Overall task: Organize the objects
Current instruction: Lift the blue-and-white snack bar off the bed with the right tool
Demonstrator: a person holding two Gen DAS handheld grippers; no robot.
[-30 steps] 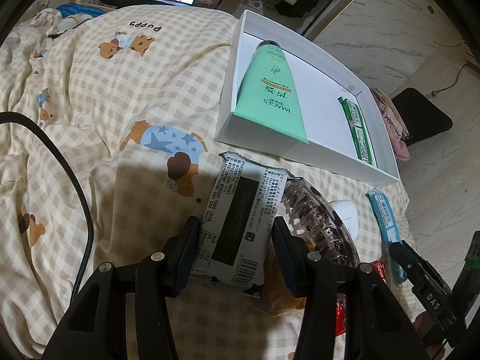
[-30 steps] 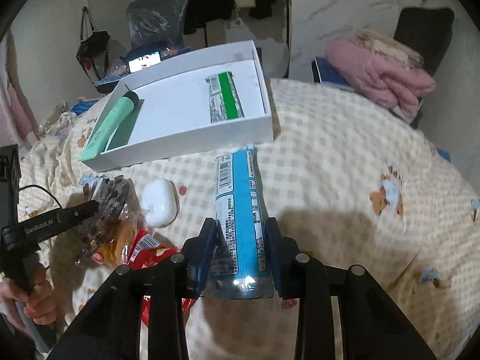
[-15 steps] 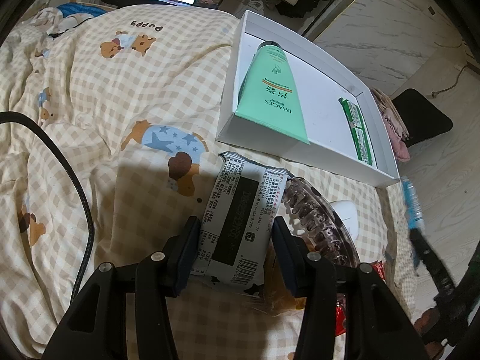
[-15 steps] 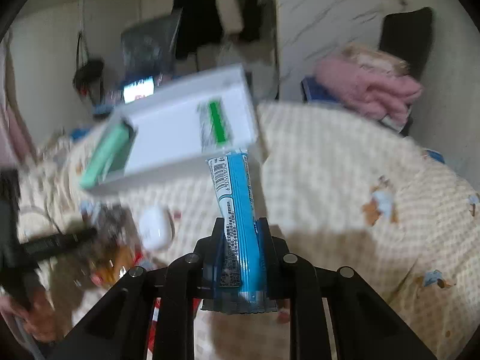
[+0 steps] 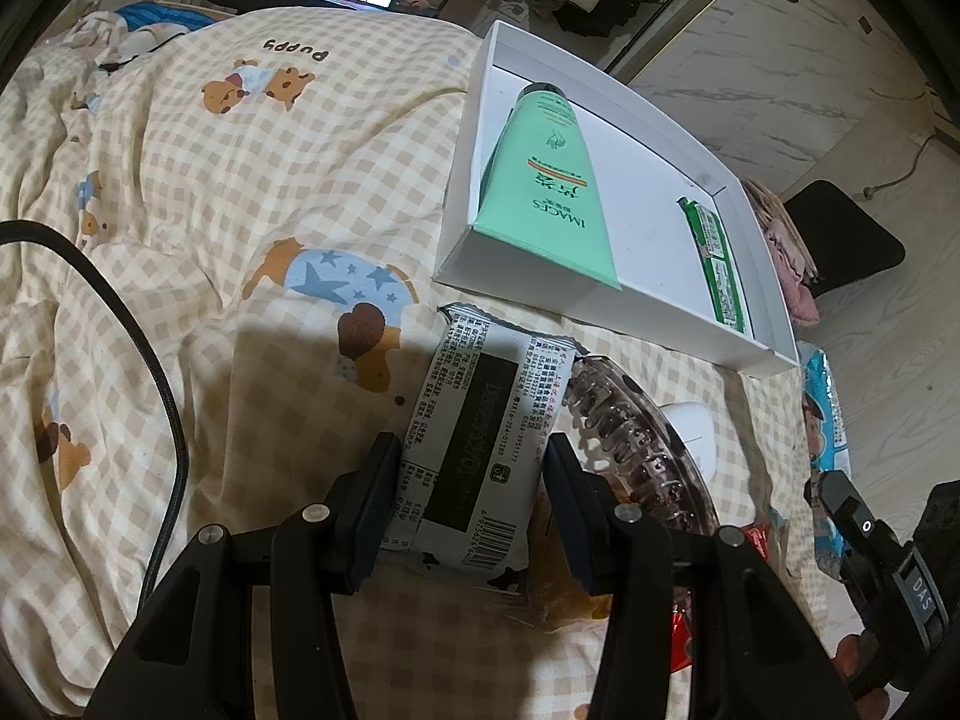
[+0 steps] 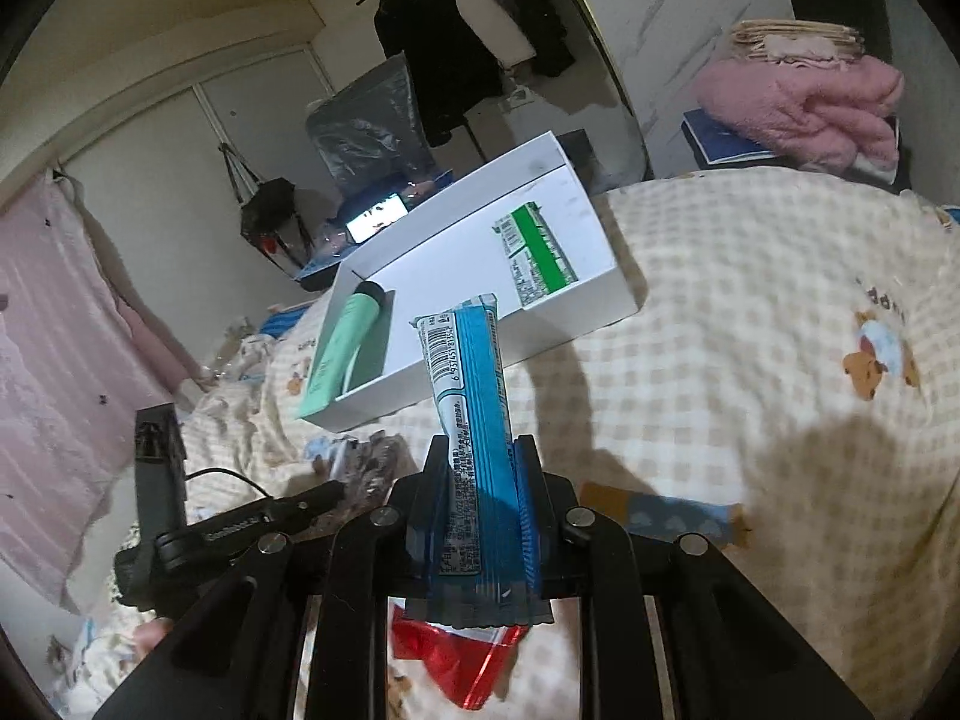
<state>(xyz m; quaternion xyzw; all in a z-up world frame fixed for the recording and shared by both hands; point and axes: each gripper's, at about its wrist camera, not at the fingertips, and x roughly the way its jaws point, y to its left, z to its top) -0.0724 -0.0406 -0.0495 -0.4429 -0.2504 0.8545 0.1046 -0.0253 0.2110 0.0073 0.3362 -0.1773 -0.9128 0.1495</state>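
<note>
A bed (image 5: 252, 192) under a checked bear-print cover carried a white box (image 5: 480, 138) holding a green tube (image 5: 546, 180) and a green-labelled packet (image 5: 717, 258). Just before the box, the left gripper (image 5: 471, 480) had its pads against both sides of a black-and-white snack packet (image 5: 480, 450) lying on the cover. The right gripper (image 6: 480, 480) clamped a blue snack bar (image 6: 474, 396) narrowly, its free end raised toward the box.
</note>
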